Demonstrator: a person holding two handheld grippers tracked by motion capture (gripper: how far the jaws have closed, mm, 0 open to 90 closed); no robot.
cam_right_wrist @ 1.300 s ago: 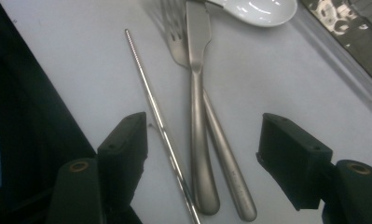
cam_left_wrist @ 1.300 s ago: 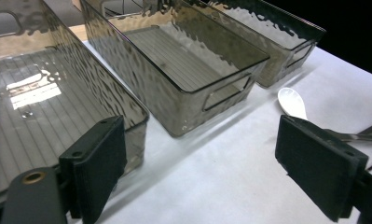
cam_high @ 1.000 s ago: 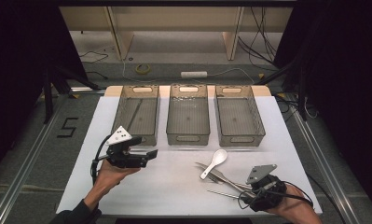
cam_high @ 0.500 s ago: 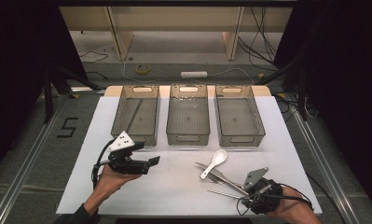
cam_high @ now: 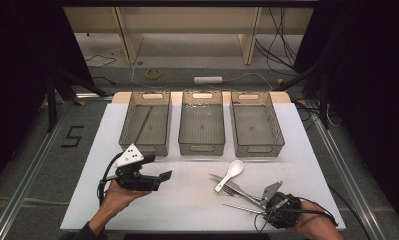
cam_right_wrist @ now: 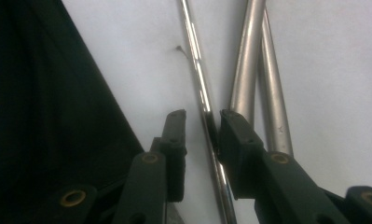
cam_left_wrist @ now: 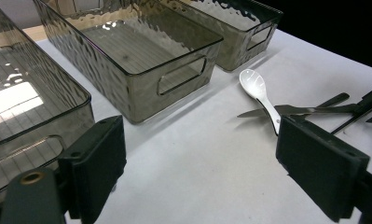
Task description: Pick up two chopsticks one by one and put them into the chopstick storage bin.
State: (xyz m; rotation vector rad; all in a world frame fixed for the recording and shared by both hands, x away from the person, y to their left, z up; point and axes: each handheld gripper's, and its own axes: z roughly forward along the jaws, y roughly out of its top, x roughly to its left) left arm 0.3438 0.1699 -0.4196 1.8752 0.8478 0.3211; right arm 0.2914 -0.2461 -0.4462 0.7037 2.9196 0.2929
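moved: since a second ago the right gripper [cam_high: 267, 202] has sunk to the near right of the table beside the cutlery pile; the left gripper [cam_high: 159, 176] has drifted little.
right claw: jaws a little apart, straddling a thin chopstick-like metal rod [cam_right_wrist: 200, 93], not yet clamped on it.
left claw: jaws wide apart, holding nothing, hovering over bare white table [cam_high: 187, 200] near the left bin.
task thing: the rod lies flat at the near edge of the pile, beside two thicker steel handles [cam_right_wrist: 249, 70].
pile: white ceramic spoon [cam_high: 230, 173] and steel pieces, crossed and touching.
progress: looks like sorting has barely begun; middle bin [cam_high: 202, 145] and right bin [cam_high: 259, 145] seem empty, left bin [cam_high: 144, 145] may hold one long piece, hard to tell.
left to do: close on the rod, lift, carry to a bin, then the rest.
room: open table between pile and bins; the table's near edge is close behind the right hand, and the neighbouring handles crowd the rod.
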